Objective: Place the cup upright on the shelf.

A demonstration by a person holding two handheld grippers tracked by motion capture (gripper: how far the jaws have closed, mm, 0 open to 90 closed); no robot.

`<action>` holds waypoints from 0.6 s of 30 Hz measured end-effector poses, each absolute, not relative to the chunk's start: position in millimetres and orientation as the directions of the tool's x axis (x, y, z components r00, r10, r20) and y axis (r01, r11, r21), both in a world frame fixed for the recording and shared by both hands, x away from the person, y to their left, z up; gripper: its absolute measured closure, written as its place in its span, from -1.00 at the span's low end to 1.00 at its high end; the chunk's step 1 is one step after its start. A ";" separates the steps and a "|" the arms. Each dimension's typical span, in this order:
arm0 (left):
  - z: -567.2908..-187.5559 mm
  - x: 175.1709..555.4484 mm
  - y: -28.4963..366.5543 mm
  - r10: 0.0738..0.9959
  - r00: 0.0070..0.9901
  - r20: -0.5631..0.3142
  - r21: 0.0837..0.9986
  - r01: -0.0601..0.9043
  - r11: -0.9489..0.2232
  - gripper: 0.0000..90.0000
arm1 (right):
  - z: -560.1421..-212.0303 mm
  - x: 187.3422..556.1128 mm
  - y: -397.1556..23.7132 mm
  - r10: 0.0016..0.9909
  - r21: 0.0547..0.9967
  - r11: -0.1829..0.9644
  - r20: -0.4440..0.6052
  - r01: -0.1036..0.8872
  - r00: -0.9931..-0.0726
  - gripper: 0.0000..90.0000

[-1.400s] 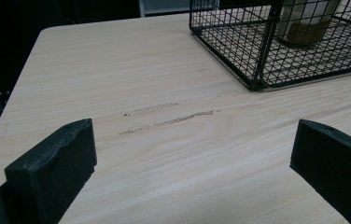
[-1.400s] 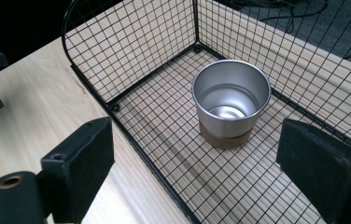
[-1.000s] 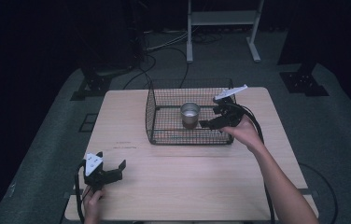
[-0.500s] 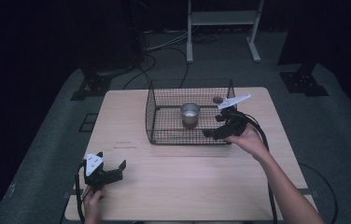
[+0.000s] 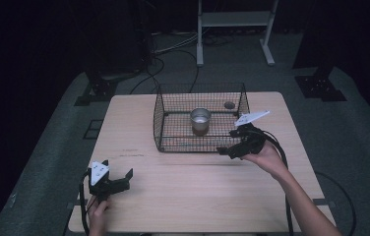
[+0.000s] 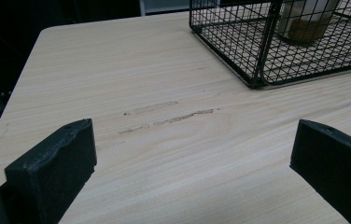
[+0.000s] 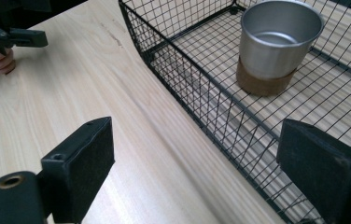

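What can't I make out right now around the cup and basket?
- Silver metal cup with brown base: top cut off by the left gripper view's upper edge.
- Small dark round thing behind the black wire basket: too small in the high view to identify.
- Basket's near corner: hidden by the right gripper jaw in its own view.

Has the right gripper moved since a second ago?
Yes. In the high view the right gripper has pulled back from over the wire basket toward the table's near edge, jaws open and empty outside its front wall.

Both grippers are matt black — the left gripper [image 5: 124,175] and the right gripper [image 5: 225,151] each carry a pale grey three-cornered plate on top, blocky square-ended jaws, and a trailing black cable. Forearms are bare, sleeveless.
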State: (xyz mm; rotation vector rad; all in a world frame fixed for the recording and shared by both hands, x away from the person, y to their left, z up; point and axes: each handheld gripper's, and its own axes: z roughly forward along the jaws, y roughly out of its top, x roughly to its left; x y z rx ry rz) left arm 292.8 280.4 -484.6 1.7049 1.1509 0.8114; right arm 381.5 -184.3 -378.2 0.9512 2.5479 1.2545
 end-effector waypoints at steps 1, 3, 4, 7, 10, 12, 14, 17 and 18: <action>-484.6 292.8 280.4 0.935 0.352 0.035 0.923 0.347 -0.166 -1.00 | -379.4 380.1 -185.2 0.598 0.756 0.449 0.142 0.476 -0.789 -0.77; -484.7 292.9 280.4 0.936 0.351 0.035 0.923 0.347 -0.165 -1.00 | -380.7 377.2 -187.9 0.597 0.760 0.442 0.148 0.477 -0.789 -0.77; -484.7 292.9 280.4 0.936 0.352 0.035 0.923 0.347 -0.165 -1.00 | -381.3 375.6 -190.1 0.596 0.762 0.439 0.149 0.476 -0.789 -0.77; -484.7 292.9 280.2 0.935 0.352 0.037 0.923 0.347 -0.167 -1.00 | -382.7 373.0 -195.6 0.603 0.760 0.437 0.150 0.482 -0.783 -0.77; -484.3 292.6 280.3 0.935 0.353 0.041 0.920 0.353 -0.173 -1.00 | -385.0 369.5 -201.9 0.611 0.762 0.427 0.153 0.486 -0.777 -0.77; -484.2 292.6 280.3 0.935 0.352 0.041 0.919 0.354 -0.174 -1.00 | -386.3 367.4 -205.0 0.614 0.764 0.420 0.158 0.490 -0.774 -0.77; -484.3 292.6 280.3 0.935 0.352 0.043 0.919 0.353 -0.175 -1.00 | -388.0 364.5 -208.7 0.617 0.765 0.418 0.157 0.490 -0.771 -0.77; -484.4 292.7 279.9 0.935 0.352 0.044 0.919 0.353 -0.176 -1.00 | -390.3 361.2 -211.7 0.621 0.762 0.420 0.154 0.492 -0.769 -0.77; -484.5 292.7 279.6 0.935 0.352 0.043 0.919 0.352 -0.175 -1.00 | -391.3 361.0 -212.8 0.619 0.765 0.422 0.149 0.487 -0.771 -0.77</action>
